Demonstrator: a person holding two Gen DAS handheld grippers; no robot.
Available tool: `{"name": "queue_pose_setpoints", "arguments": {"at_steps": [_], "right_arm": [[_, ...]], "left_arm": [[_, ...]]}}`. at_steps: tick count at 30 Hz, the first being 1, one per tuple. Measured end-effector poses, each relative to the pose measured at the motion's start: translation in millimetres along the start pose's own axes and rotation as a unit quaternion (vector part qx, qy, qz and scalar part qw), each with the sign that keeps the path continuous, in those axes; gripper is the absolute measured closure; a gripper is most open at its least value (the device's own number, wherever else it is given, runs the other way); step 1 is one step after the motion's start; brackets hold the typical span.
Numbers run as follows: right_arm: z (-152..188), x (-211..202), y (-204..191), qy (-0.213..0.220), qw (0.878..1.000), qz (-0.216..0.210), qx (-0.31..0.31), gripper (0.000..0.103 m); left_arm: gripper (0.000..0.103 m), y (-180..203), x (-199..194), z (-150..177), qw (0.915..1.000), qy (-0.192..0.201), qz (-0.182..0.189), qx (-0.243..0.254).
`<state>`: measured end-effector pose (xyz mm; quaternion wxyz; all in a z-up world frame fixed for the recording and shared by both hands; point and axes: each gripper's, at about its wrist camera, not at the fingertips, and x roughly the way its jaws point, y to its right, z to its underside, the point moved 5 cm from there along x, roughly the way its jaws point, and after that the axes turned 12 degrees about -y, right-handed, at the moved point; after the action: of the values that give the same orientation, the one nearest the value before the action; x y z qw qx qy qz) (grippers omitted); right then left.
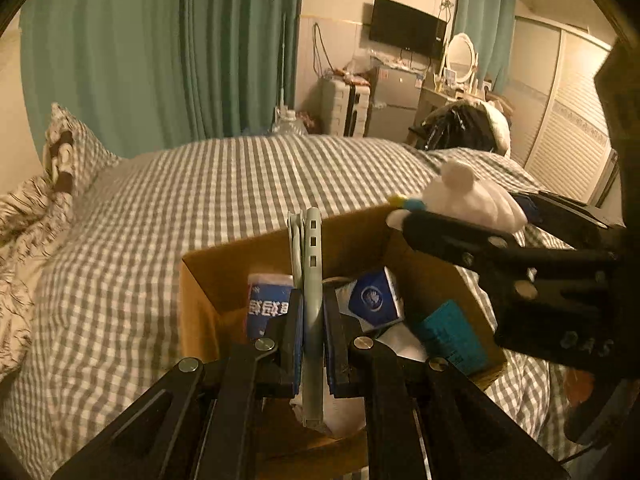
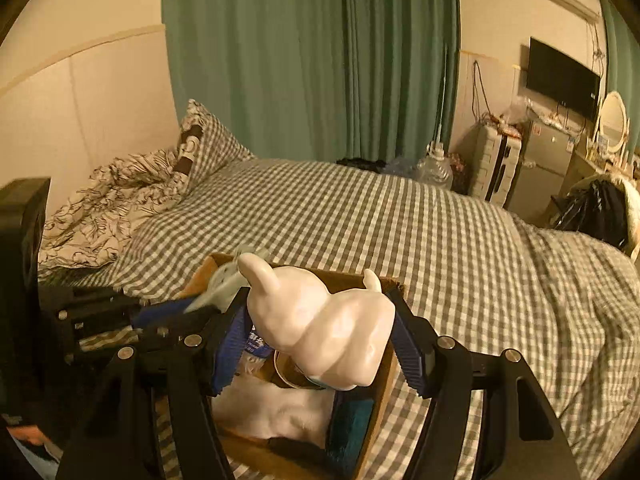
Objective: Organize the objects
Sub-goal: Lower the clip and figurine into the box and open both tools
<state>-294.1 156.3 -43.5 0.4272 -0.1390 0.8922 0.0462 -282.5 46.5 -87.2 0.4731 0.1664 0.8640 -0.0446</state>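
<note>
A cardboard box (image 1: 224, 272) sits on the checked bed. My left gripper (image 1: 312, 320) is shut on a grey-green phone case (image 1: 311, 280), held upright on edge over the box. My right gripper (image 2: 320, 336) is shut on a white toy figure (image 2: 324, 328) and holds it above the box (image 2: 384, 380). In the left wrist view the right gripper (image 1: 404, 220) and the white toy (image 1: 476, 200) sit over the box's far right corner. Inside the box lie a blue and white packet (image 1: 266, 308), a blue and white carton (image 1: 374, 298), a teal box (image 1: 452, 332) and something white (image 2: 280, 408).
The checked bed (image 1: 200, 208) spreads around the box, with pillows (image 2: 200, 148) and a crumpled quilt (image 2: 104, 208) at its head. Green curtains (image 2: 312, 60), a suitcase (image 2: 496, 168), a small fridge (image 2: 544, 160), a wall screen (image 2: 560, 76) and a dressing table with a mirror (image 1: 460, 56) stand beyond.
</note>
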Motion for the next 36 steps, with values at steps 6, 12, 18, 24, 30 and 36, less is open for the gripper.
{"name": "queue_pose_setpoints", "arguments": {"at_steps": [6, 12, 18, 24, 30, 36], "right_arm": [[2, 30, 11, -0.016, 1.000, -0.005, 0.016, 0.038], [3, 36, 21, 0.001, 0.999, 0.009, 0.037, 0.023], [-2, 10, 33, 0.021, 0.998, 0.018, 0.056, 0.017], [-2, -47, 36, 0.044, 0.996, 0.030, 0.065, 0.015], [3, -144, 30, 0.112, 0.990, 0.049, 0.070, 0.007], [22, -223, 16, 0.186, 0.978, 0.072, 0.059, 0.000]], "left_arm": [[0.095, -2, 21, 1, 0.9998, -0.017, 0.006, -0.005], [0.080, -3, 25, 3, 0.9996, -0.024, -0.005, -0.010], [0.027, -4, -7, -3, 0.9992, 0.013, -0.024, -0.028], [0.011, 8, -67, -9, 0.9961, 0.056, -0.062, -0.029], [0.000, 20, -153, -11, 0.9862, 0.134, -0.092, -0.029], [0.000, 32, -215, 11, 0.9731, 0.201, -0.108, -0.030]]}}
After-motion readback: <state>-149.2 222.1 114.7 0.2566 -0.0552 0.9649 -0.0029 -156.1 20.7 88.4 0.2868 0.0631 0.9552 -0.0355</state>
